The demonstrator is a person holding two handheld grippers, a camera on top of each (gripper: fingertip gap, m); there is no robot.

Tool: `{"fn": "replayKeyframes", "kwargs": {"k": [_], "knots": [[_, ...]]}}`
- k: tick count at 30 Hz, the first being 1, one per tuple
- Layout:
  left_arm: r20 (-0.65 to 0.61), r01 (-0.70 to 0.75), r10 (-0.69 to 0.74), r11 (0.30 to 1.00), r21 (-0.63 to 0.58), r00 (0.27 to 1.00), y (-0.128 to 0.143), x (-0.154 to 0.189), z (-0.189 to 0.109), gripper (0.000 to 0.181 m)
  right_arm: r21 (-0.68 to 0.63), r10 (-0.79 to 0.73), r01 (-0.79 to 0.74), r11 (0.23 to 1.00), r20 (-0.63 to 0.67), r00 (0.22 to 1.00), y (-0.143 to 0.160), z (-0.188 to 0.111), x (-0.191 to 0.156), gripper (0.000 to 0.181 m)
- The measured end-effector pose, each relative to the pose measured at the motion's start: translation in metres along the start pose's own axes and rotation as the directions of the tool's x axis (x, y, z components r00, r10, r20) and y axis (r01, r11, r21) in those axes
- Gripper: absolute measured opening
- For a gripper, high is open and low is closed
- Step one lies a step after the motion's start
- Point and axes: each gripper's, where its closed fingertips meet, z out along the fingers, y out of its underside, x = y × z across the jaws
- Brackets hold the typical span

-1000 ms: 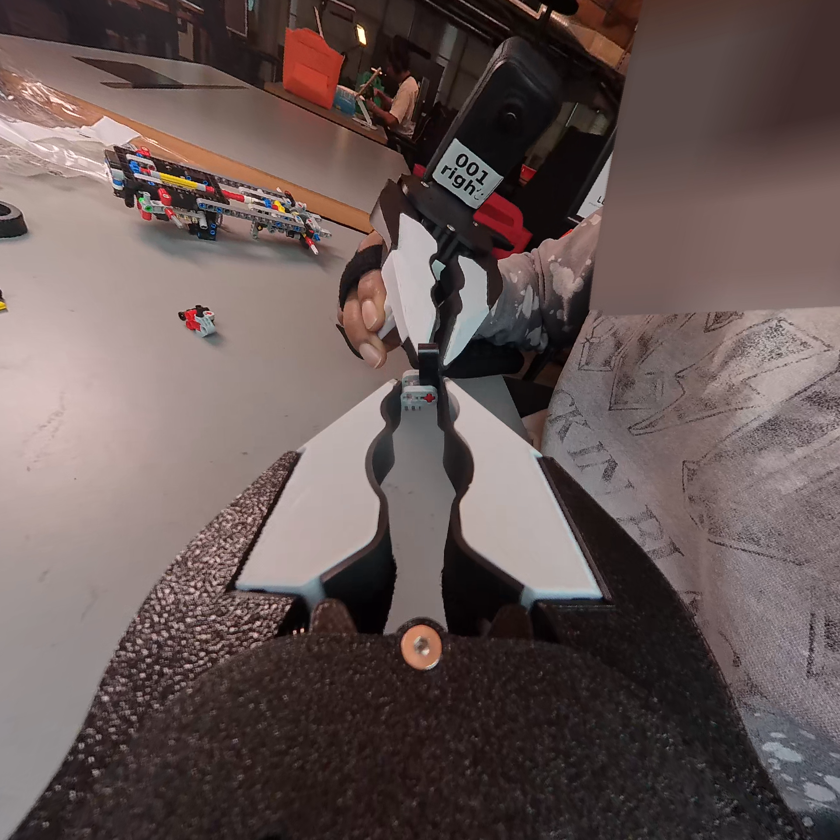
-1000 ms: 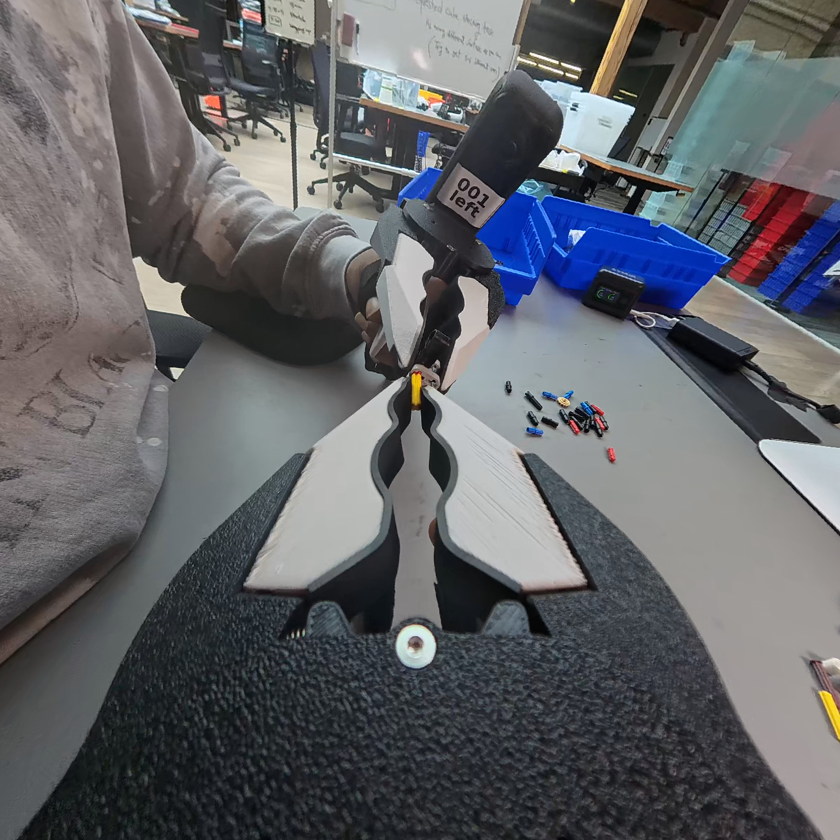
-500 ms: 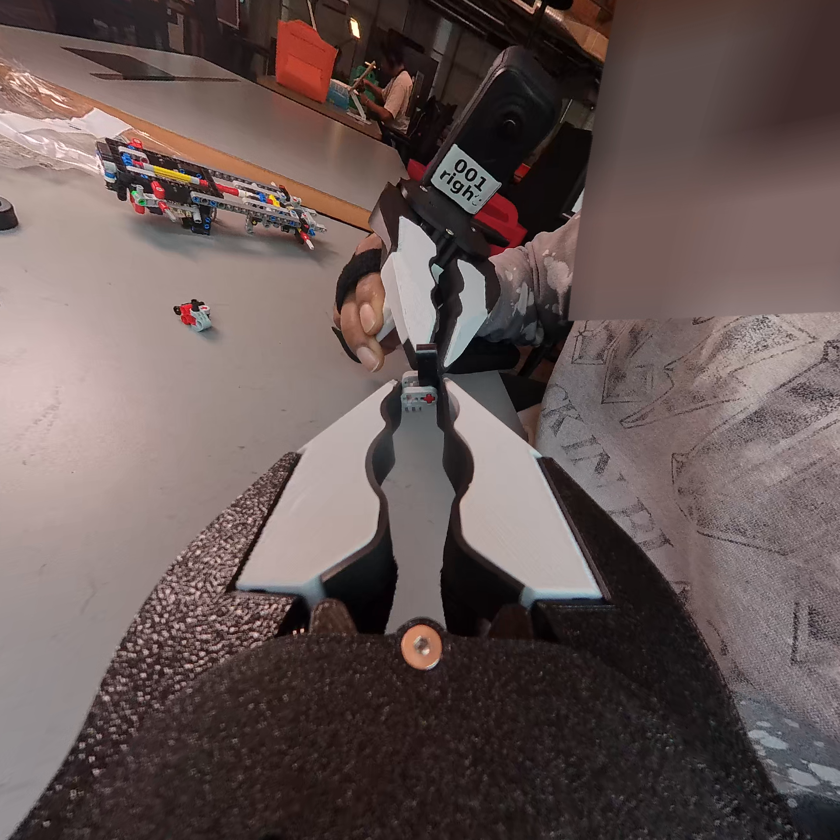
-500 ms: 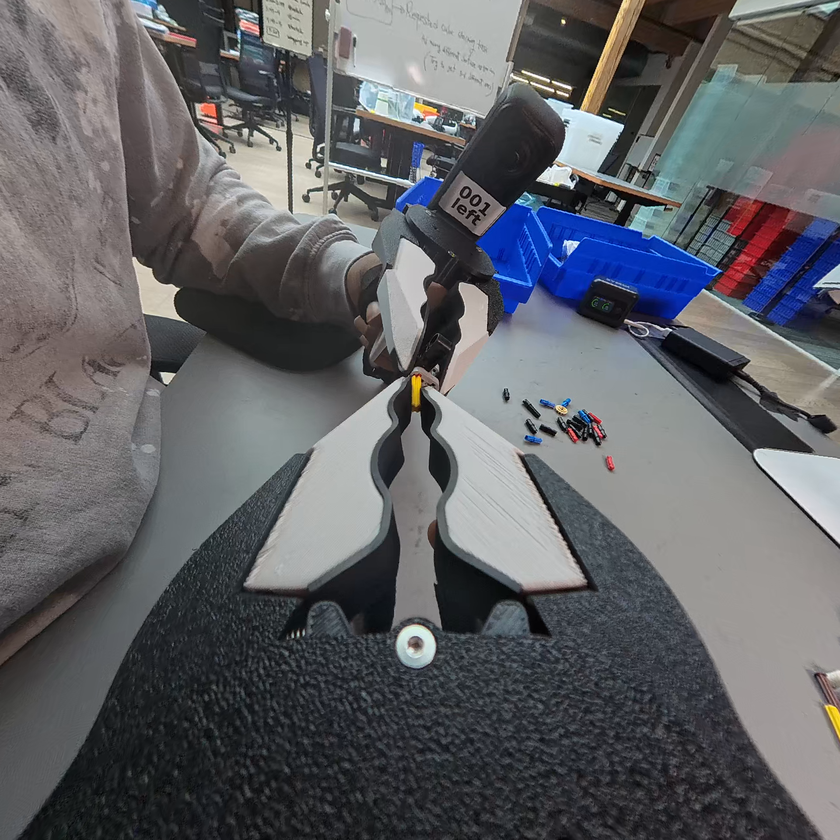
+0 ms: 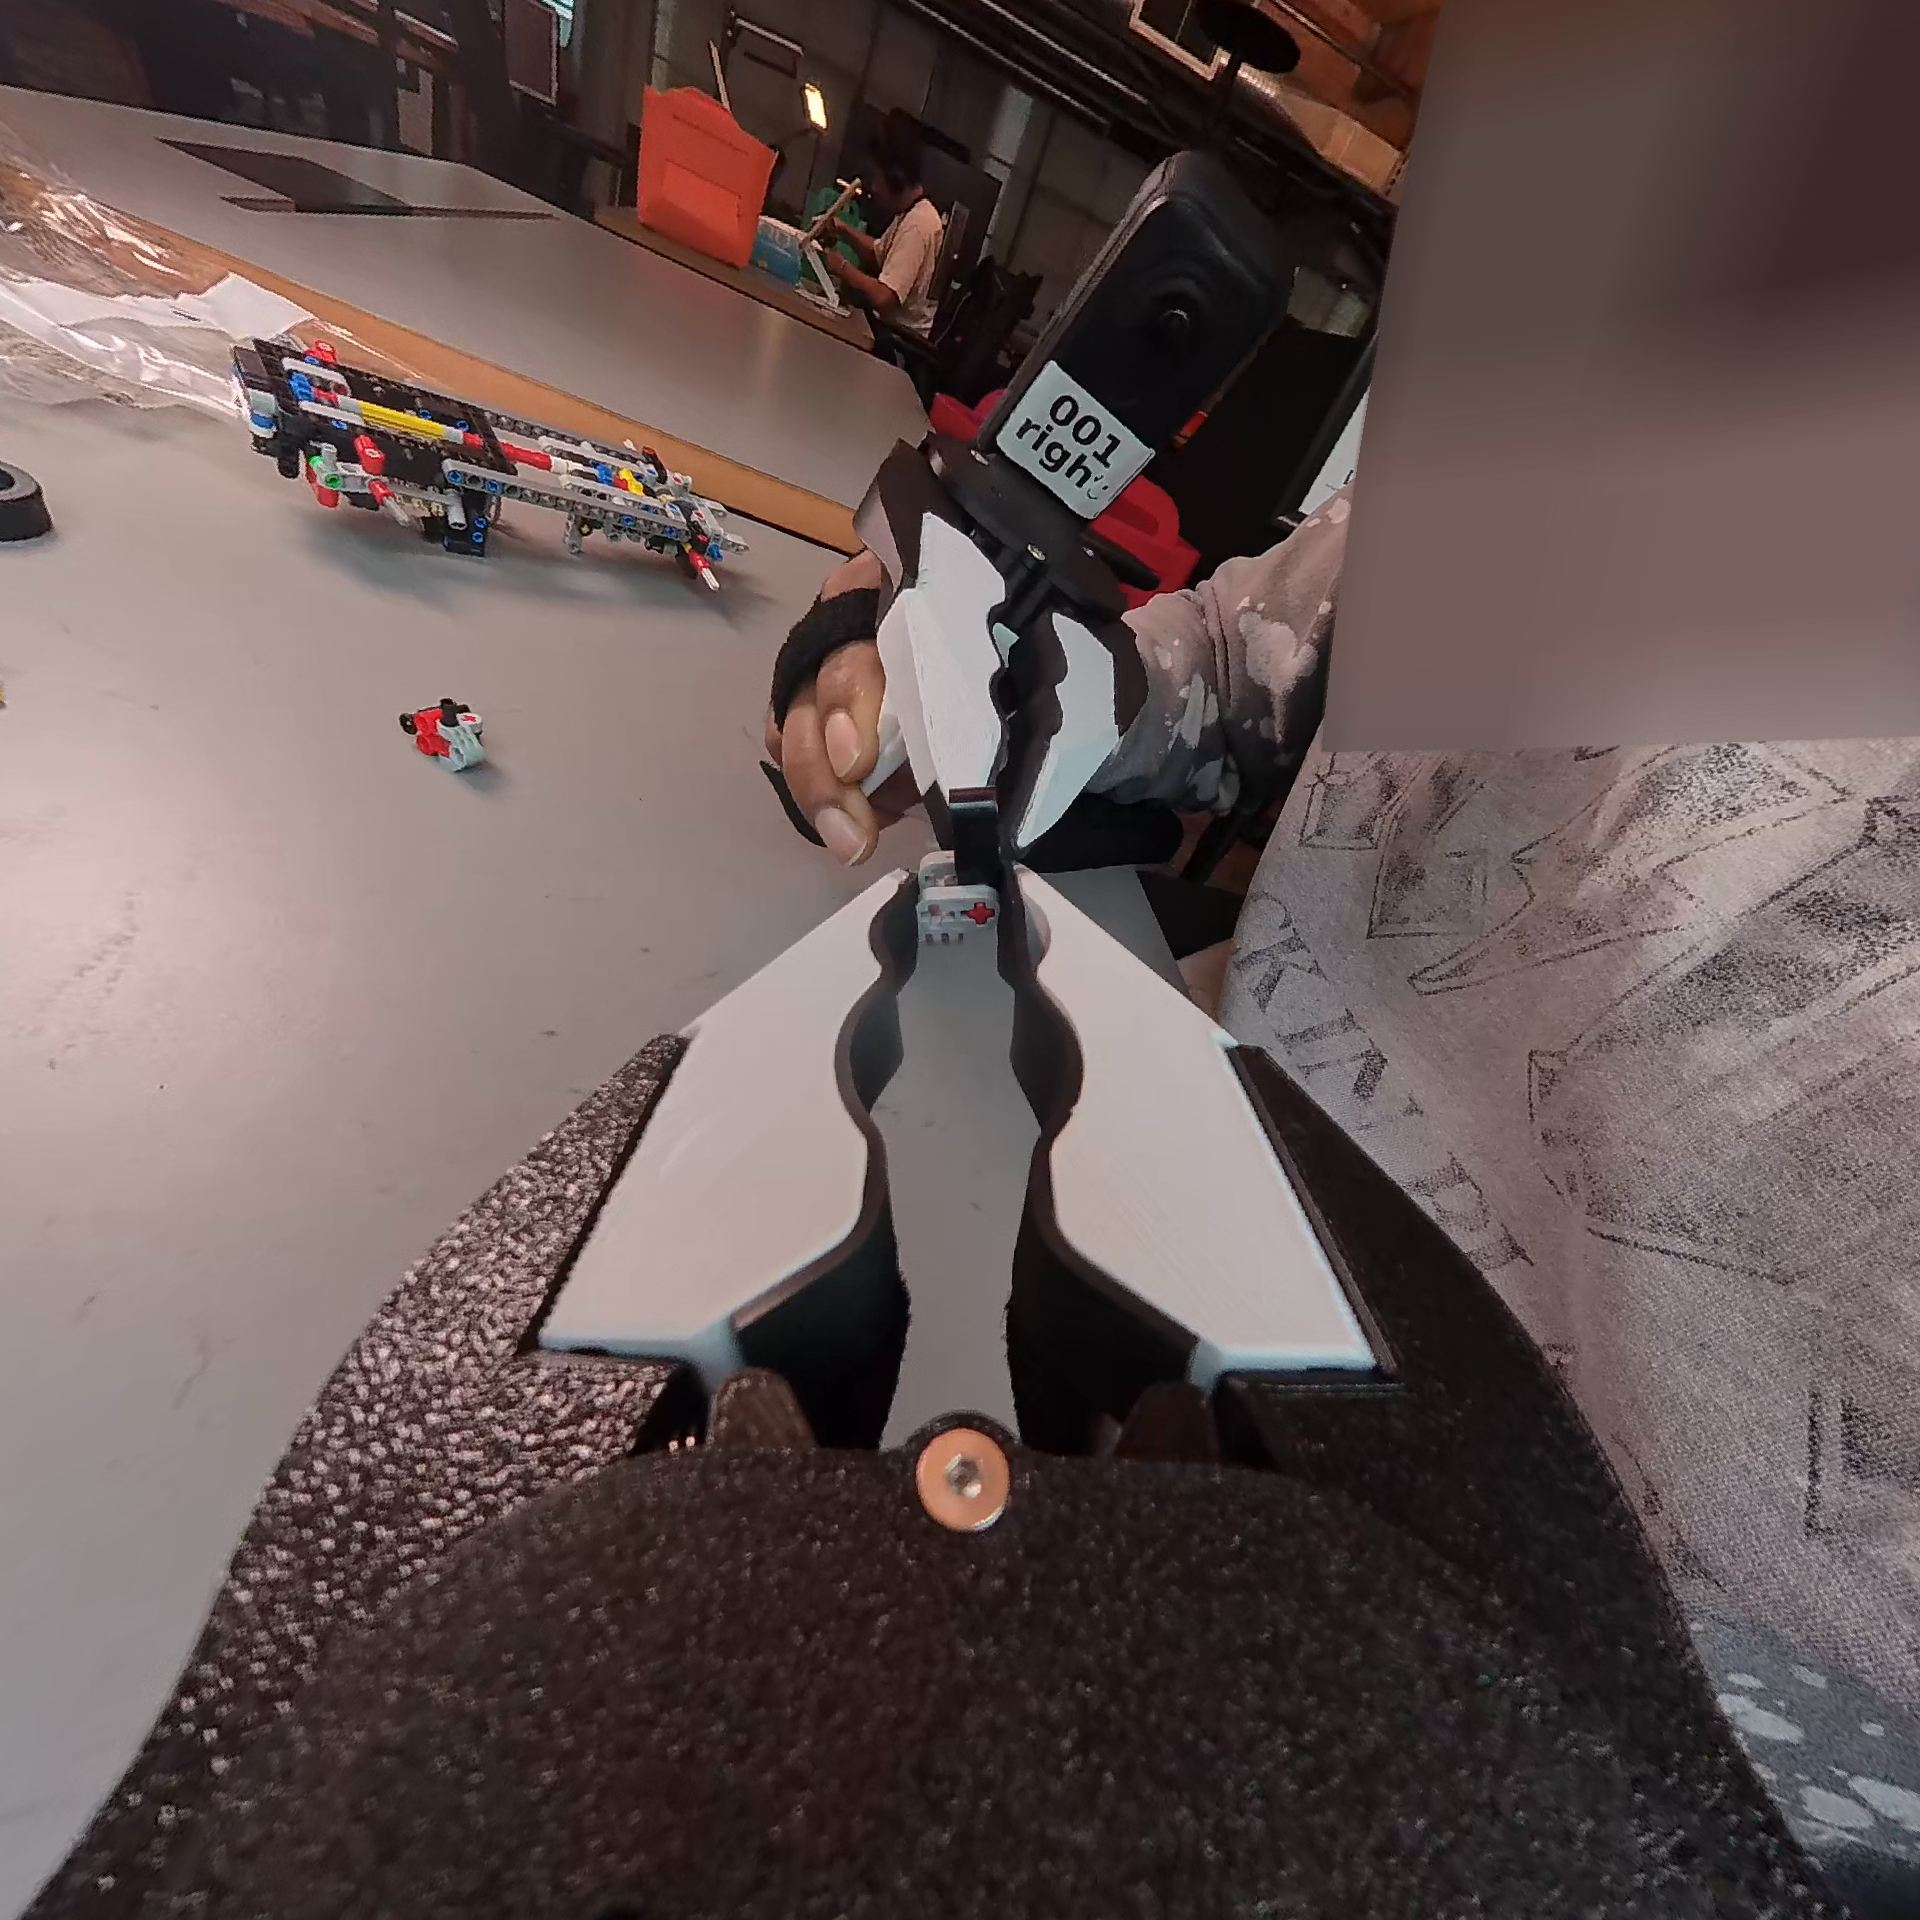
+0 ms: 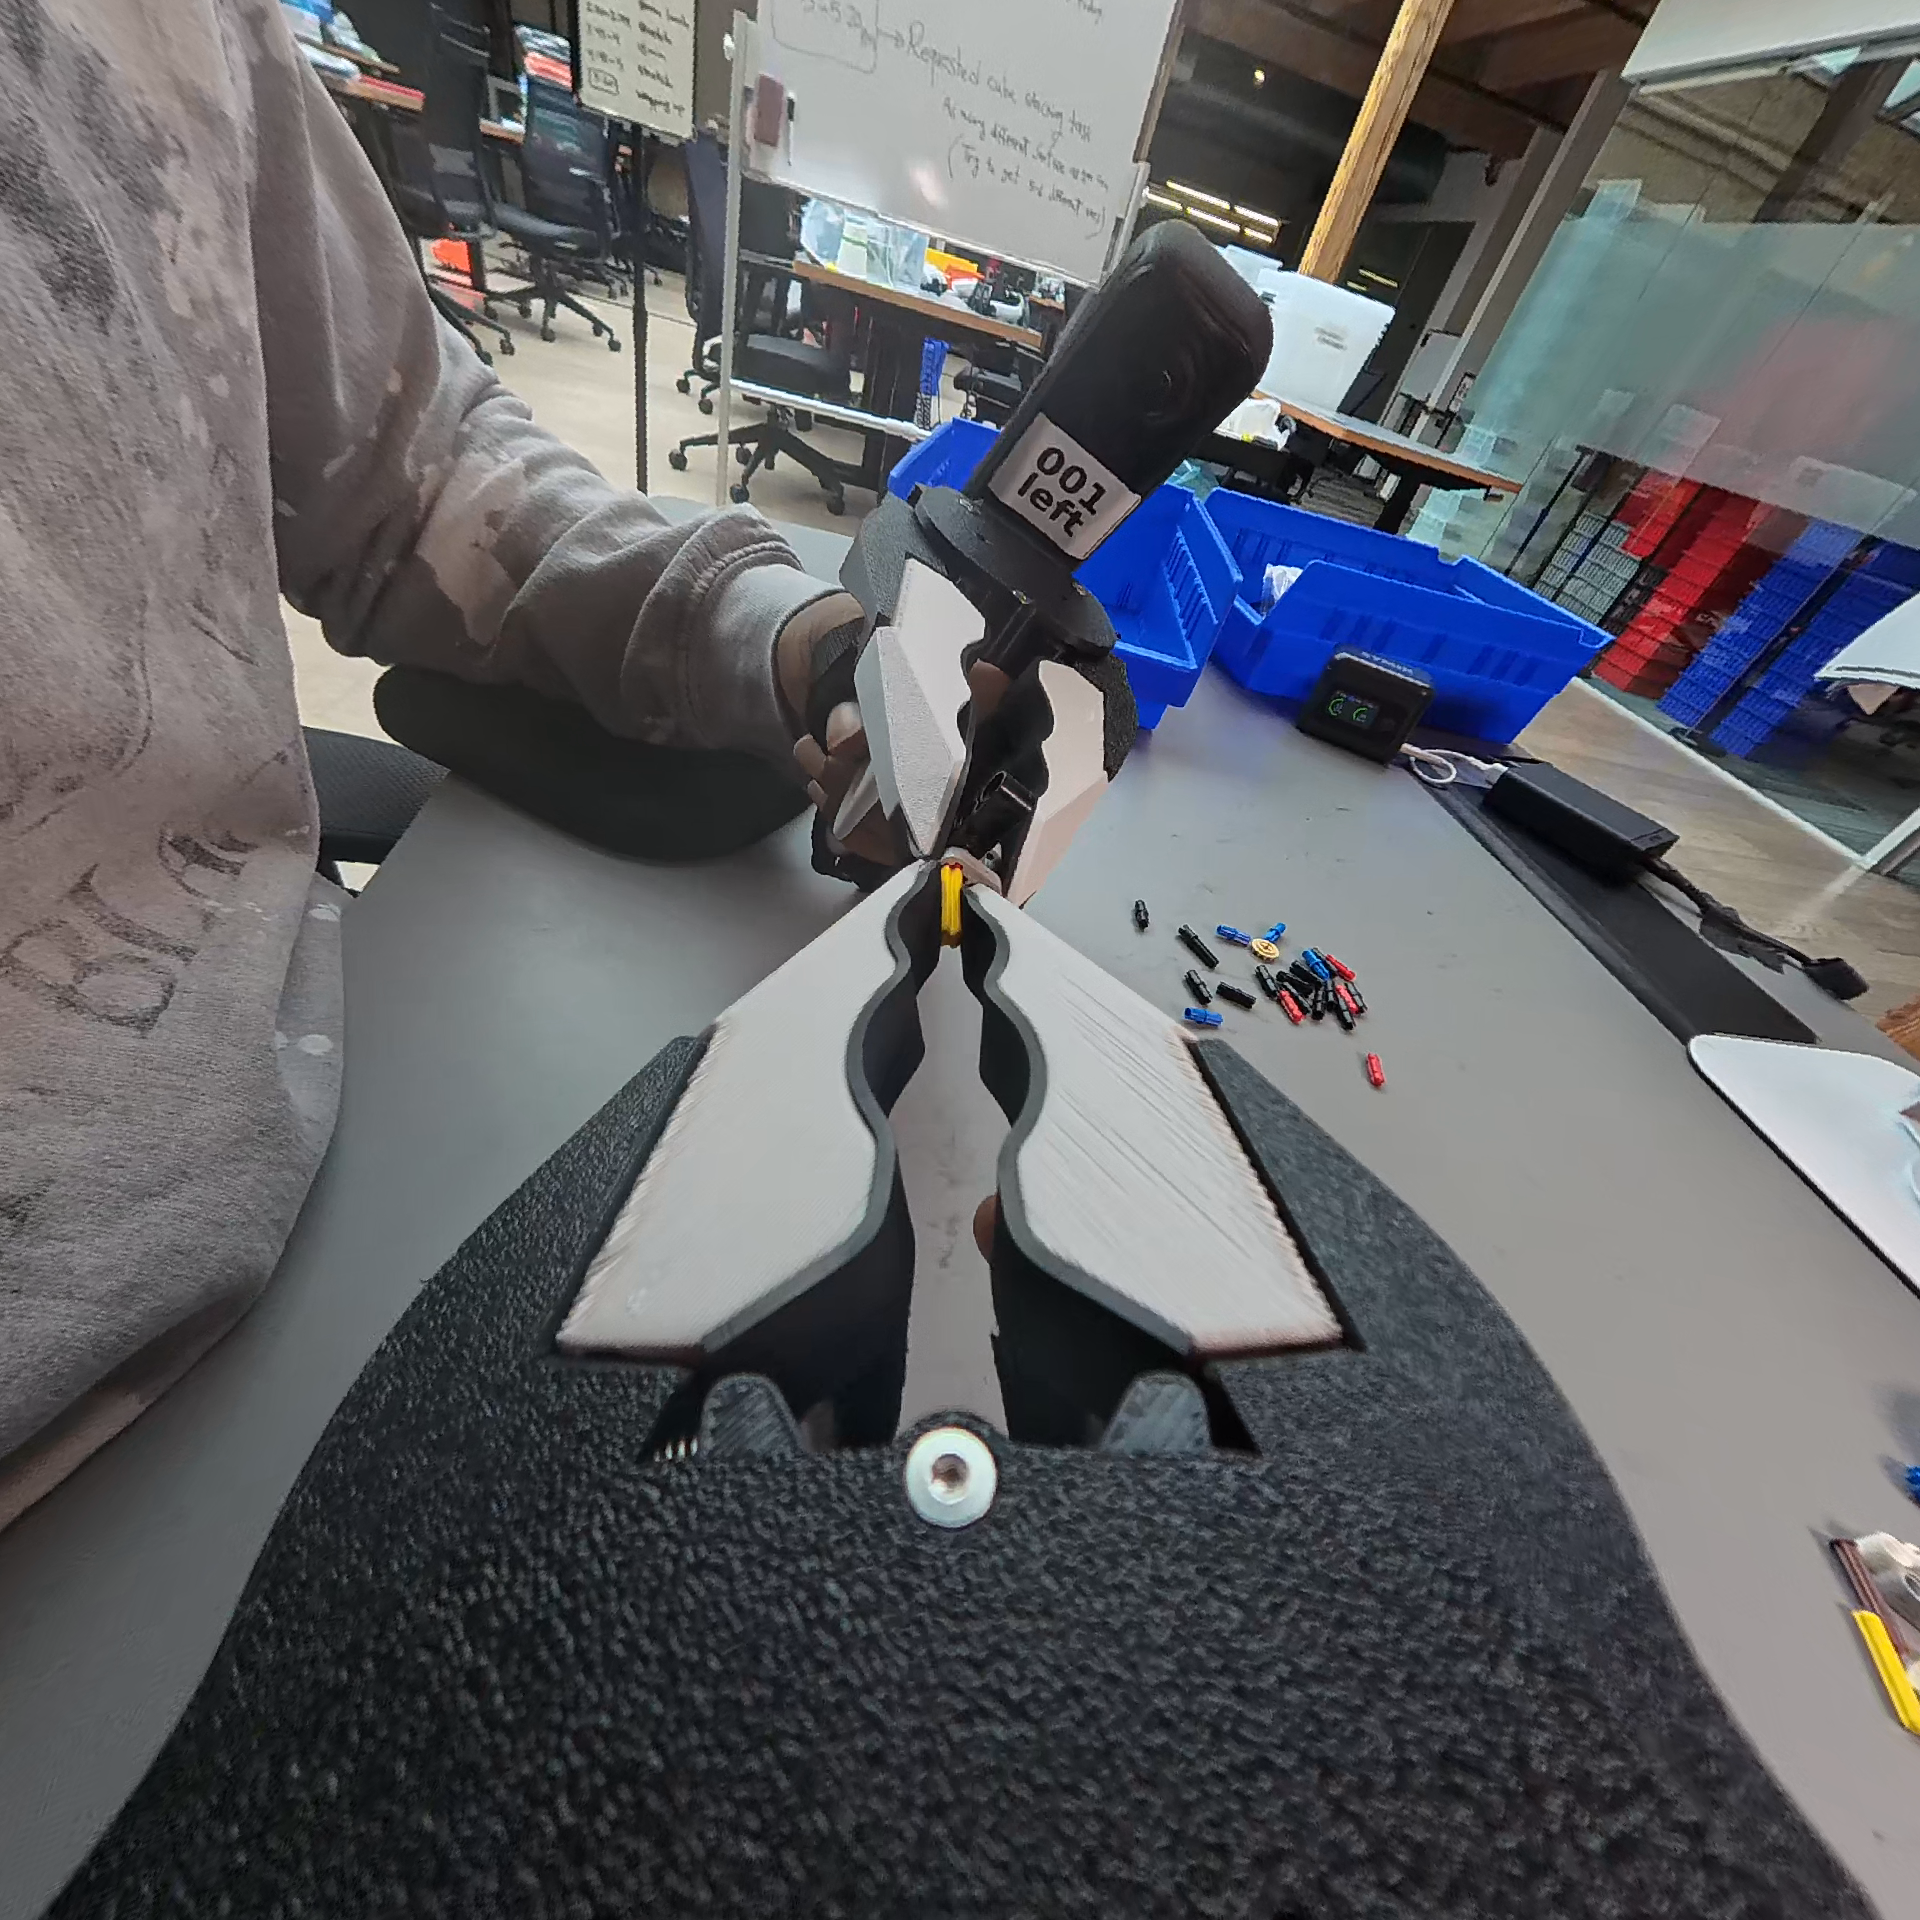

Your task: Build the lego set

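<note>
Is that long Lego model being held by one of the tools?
No, the model lies on the table, far from both tools, which grip small pieces.

A grey worktop carries two blue bins at its far edge, with a small black device just in front of them and a black power brick with its cable to the right. Behind stand a whiteboard and office chairs. Across the room, an orange bin sits on another table, near a seated person.
</note>
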Motion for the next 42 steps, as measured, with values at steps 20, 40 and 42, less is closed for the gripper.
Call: {"fn": "replayKeyframes", "kwargs": {"k": [20, 40, 42], "knots": [[-0.01, -0.019, 0.02, 0.995, 0.094, 1.0, -0.018, 0.006, 0.001, 0.014, 0.077, -0.004, 0.006, 0.997, -0.034, 0.999, -0.017, -0.003, 0.004, 0.001], [-0.035, 0.018, -0.012, 0.985, 0.169, 0.999, -0.025, 0.004, 0.002, 0.015, 0.126, 0.119, -0.118, 0.985, -0.003, 0.993, -0.022, -0.008, 0.011, 0.003], [-0.038, 0.022, -0.015, 0.984, 0.178, 0.999, -0.026, 0.005, 0.002, 0.015, 0.127, 0.114, -0.113, 0.985, -0.001, 0.994, -0.023, -0.008, 0.01, 0.003]]}}
